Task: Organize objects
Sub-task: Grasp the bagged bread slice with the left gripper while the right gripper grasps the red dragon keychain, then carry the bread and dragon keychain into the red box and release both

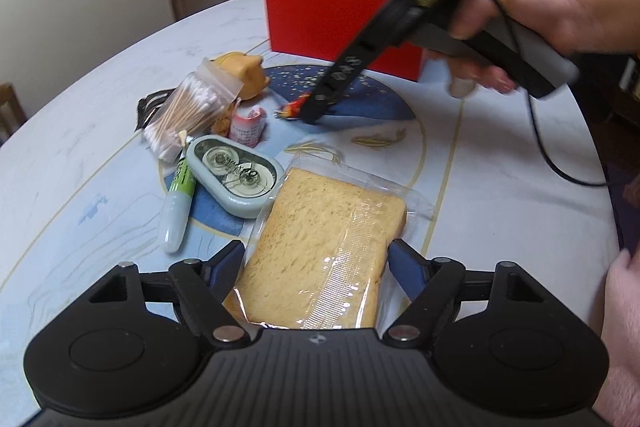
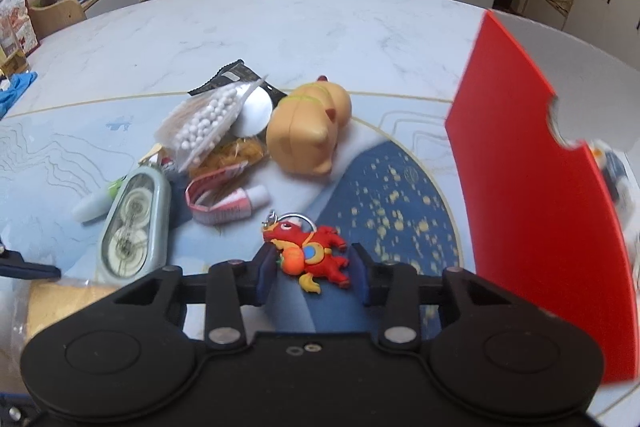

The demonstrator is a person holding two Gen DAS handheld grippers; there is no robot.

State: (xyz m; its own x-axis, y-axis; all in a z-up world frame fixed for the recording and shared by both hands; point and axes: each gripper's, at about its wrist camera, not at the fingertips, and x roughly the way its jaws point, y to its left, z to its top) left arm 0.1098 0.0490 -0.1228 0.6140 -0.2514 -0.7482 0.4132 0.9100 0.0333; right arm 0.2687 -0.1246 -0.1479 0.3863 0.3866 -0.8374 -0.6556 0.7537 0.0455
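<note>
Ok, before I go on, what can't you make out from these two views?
- Red box contents: right wrist view, its wall hides them.
- Bagged bread near end: left wrist view, under the left gripper body.
- Right gripper contact with the keychain: pads flank it, touch unclear.
- Tube print: too small.

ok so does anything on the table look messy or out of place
Yes: the small items sit in a jumbled heap. The bag of cotton swabs lies tilted on top of other packets, beside the tan squishy toy on its side. Loose rubber bands are scattered on the table. Nothing looks spilled or broken.
</note>
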